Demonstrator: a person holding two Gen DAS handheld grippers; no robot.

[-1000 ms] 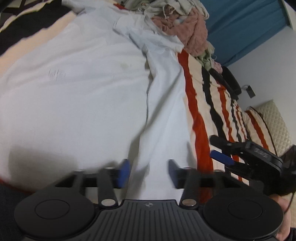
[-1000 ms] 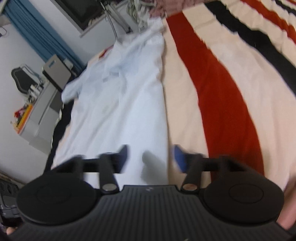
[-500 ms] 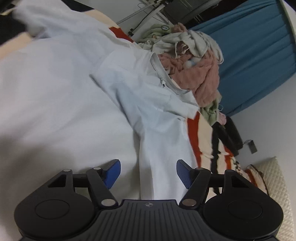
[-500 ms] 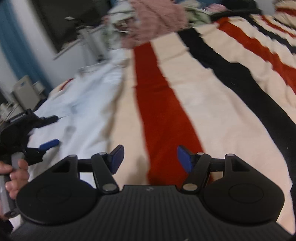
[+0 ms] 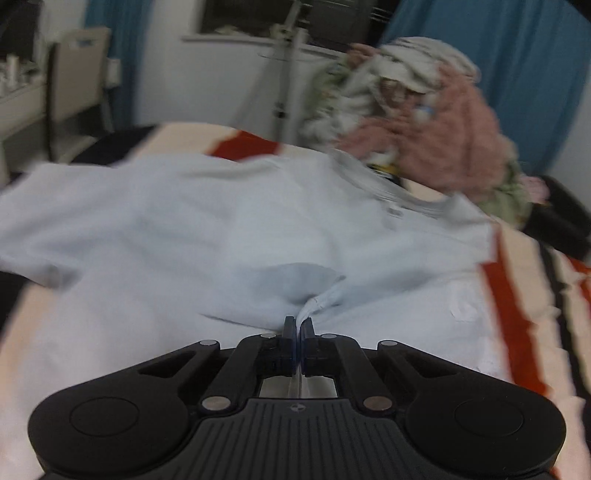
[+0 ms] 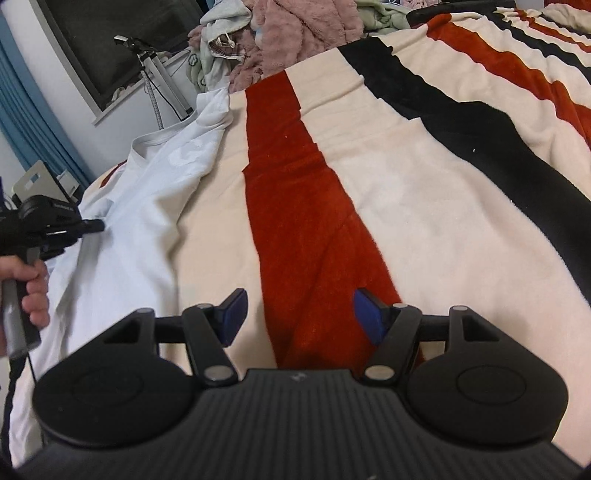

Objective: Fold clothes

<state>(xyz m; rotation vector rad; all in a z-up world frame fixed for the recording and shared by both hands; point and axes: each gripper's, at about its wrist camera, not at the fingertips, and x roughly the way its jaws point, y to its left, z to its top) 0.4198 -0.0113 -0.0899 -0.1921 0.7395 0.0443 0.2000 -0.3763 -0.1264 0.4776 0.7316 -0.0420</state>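
A white T-shirt (image 5: 221, 221) lies spread on the striped blanket (image 6: 406, 192). My left gripper (image 5: 298, 328) is shut on a pinch of the shirt's fabric, which bunches up at the blue pads. In the right wrist view the shirt (image 6: 147, 192) lies at the left, with the left gripper (image 6: 92, 226) pinching it. My right gripper (image 6: 299, 314) is open and empty over the red stripe, apart from the shirt.
A pile of pink, green and white clothes (image 5: 424, 122) sits at the bed's far end; it also shows in the right wrist view (image 6: 280, 33). A tripod (image 6: 155, 74) and blue curtains (image 5: 535, 74) stand behind the bed.
My left gripper has moved forward and shut on the shirt's fabric. My right gripper has stayed open over the red stripe, shifting slightly.
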